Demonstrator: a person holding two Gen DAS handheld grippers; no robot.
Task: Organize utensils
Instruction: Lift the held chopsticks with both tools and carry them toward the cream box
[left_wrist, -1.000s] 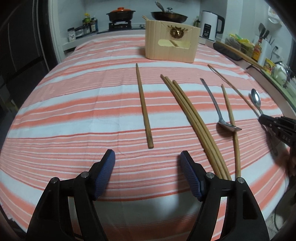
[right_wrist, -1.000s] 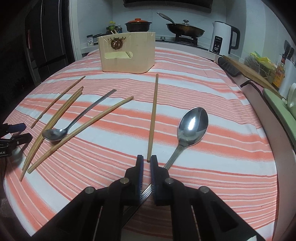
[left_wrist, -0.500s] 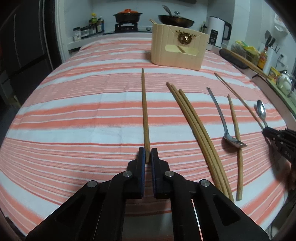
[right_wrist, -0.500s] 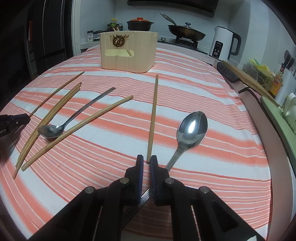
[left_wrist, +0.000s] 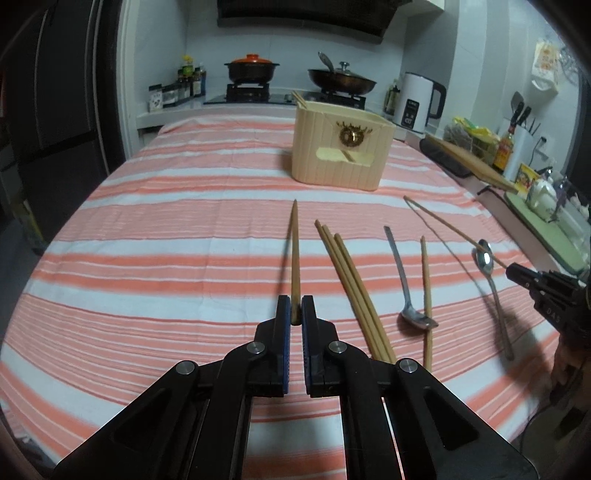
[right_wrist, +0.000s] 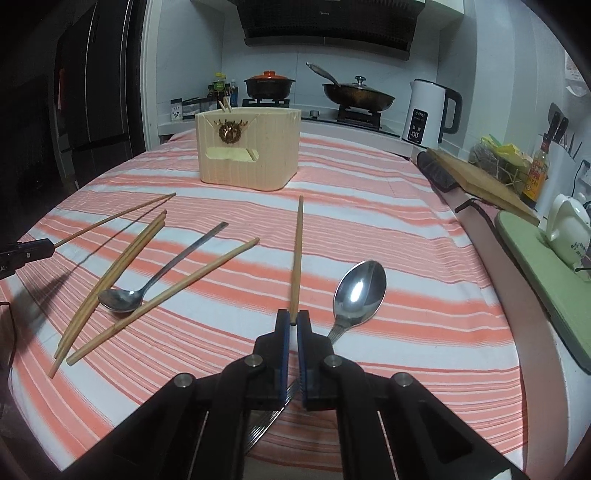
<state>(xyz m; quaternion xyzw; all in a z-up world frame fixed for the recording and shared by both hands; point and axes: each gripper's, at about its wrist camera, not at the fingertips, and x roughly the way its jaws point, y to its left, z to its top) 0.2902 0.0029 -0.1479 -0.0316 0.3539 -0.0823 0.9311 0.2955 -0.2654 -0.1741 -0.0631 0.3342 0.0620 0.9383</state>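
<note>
Left gripper (left_wrist: 293, 310): jaws pinching a tan wooden chopstick (left_wrist: 294, 258), raised off the striped table (left_wrist: 166, 229). Right gripper (right_wrist: 293, 321): jaws pinching another wooden chopstick (right_wrist: 296, 254) beside a large steel spoon (right_wrist: 358, 291).

surface: your table (left_wrist: 491, 206), covered edge to edge with a striped cloth (left_wrist: 147, 221), orange-pink and white bands, a bit wrinkled.
far end: you've got a cream utensil holder (left_wrist: 340, 155) standing upright on the cloth, gold emblem on its front.
middle: three chopsticks (left_wrist: 354, 288) lie flat, side by side and touching, tips towards the holder.
beside them: small spoon (left_wrist: 402, 280) flat on the cloth, handle towards the holder.
next: single chopstick (left_wrist: 426, 291) lies just beside that spoon; its bowl sits right against it.
right side: large spoon (right_wrist: 354, 295) lies bowl-up, well apart from the small one.
</note>
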